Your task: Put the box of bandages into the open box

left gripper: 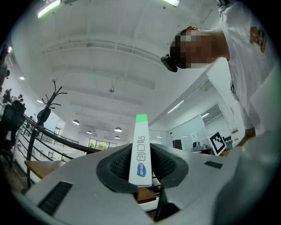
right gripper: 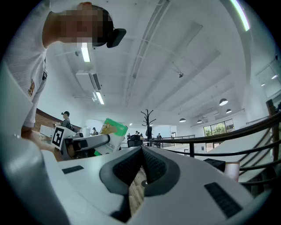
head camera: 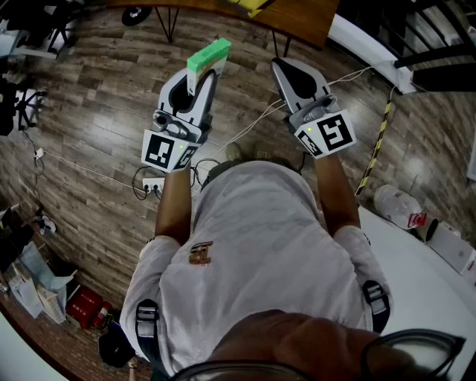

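Note:
The box of bandages (head camera: 209, 55), white with a green end, sticks up out of my left gripper (head camera: 202, 74), whose pads are shut on its lower part. In the left gripper view the box (left gripper: 141, 149) stands upright between the dark pads, and the left gripper (left gripper: 141, 169) points up at the ceiling. My right gripper (head camera: 286, 67) is held beside it at the same height, shut with nothing in it. The right gripper view shows its own pads meeting (right gripper: 141, 156), with the box (right gripper: 110, 134) off to the left. No open box shows in any view.
Both grippers are raised in front of the person's chest over a wooden floor. A wooden table (head camera: 290, 15) stands ahead and a white table (head camera: 416, 283) at the right with a bottle (head camera: 398, 207) beside it. A power strip (head camera: 152, 184) with cables lies on the floor.

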`<action>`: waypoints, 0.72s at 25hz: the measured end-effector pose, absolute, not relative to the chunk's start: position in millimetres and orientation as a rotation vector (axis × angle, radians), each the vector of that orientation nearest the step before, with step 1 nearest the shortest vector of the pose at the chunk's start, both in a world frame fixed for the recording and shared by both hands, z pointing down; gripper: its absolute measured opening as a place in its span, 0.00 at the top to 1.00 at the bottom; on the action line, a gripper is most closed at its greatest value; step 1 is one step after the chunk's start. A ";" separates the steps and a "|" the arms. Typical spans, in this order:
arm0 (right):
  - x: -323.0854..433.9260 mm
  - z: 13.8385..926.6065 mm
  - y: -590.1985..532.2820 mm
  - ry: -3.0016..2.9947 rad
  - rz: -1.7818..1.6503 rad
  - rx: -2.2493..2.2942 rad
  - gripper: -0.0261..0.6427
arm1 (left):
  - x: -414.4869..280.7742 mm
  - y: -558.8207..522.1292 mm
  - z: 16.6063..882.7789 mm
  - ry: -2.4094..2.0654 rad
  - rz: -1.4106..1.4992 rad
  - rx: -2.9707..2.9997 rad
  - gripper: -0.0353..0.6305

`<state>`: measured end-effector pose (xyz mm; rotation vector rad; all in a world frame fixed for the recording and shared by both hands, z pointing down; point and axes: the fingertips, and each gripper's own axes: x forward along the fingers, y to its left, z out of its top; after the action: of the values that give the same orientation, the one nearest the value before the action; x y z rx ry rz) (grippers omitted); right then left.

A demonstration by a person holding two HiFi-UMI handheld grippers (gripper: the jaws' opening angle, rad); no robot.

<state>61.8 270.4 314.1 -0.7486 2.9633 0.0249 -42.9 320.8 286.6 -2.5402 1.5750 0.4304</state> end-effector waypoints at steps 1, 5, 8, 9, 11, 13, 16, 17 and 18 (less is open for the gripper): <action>60.3 314.5 271.9 2.964 0.028 -0.750 0.91 | -44.0 321.7 287.2 1.573 0.431 -2.542 0.79; 52.8 315.4 275.7 2.972 0.040 -0.760 0.91 | -50.8 323.5 288.5 1.562 0.438 -2.550 0.79; 46.6 316.3 274.8 2.974 0.036 -0.766 0.91 | -57.5 321.1 290.3 1.552 0.442 -2.560 0.79; 44.3 316.9 274.2 2.973 0.031 -0.768 0.91 | -60.1 320.0 291.1 1.549 0.444 -2.564 0.79; 39.7 318.1 273.3 2.971 0.026 -0.777 0.91 | -65.8 318.0 292.2 1.541 0.446 -2.570 0.79; 35.7 319.2 273.0 2.974 0.027 -0.790 0.91 | -71.0 316.4 292.1 1.531 0.449 -2.574 0.79; 28.1 319.3 273.2 2.979 0.034 -0.807 0.91 | -79.8 313.9 290.8 1.510 0.446 -2.579 0.79; 25.3 319.3 273.7 2.979 0.036 -0.813 0.91 | -83.1 313.5 290.4 1.501 0.444 -2.581 0.79; 22.5 319.5 274.5 2.978 0.038 -0.820 0.91 | -86.5 313.3 289.9 1.493 0.443 -2.582 0.79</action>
<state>22.5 274.5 319.5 -0.8199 2.9780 0.0385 -86.5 313.3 289.9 -2.5819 1.4926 0.4428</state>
